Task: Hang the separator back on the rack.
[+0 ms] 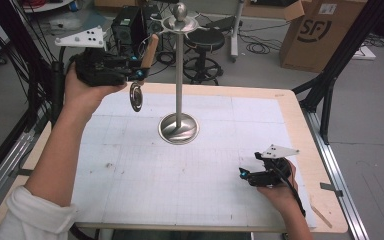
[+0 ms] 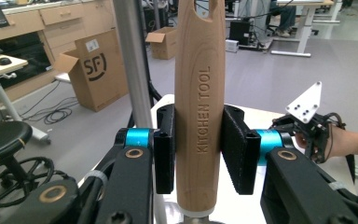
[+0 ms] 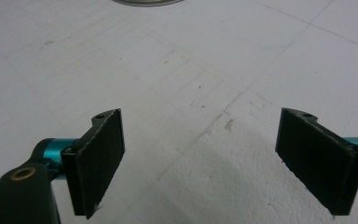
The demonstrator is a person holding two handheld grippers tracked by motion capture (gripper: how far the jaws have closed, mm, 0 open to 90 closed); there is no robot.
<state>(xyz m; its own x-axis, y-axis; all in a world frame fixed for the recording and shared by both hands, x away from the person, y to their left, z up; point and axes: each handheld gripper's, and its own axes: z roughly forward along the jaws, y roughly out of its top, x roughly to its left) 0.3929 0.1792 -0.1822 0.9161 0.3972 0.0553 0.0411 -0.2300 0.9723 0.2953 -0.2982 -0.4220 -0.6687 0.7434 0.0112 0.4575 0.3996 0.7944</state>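
High view has the metal stand [image 1: 179, 125] upright on the table [image 1: 300, 130], beyond and beside the raised left gripper [image 1: 139, 74]. Its jaws clench the wooden handle [image 2: 199, 116] of a kitchen tool, whose round metal head [image 1: 136, 96] hangs beneath them. Low over the mat, the right gripper [image 3: 214, 163] sits released, jaws wide apart.

Left tool [image 1: 141, 74]: raised high at the far left, held in the left hand [image 1: 82, 90], forearm extended forward, jaws clamped on a wooden handle [image 2: 199, 116]. Right tool [image 1: 242, 173]: held low at the near right in the right hand [image 1: 276, 189], jaws spread wide apart, nothing between them
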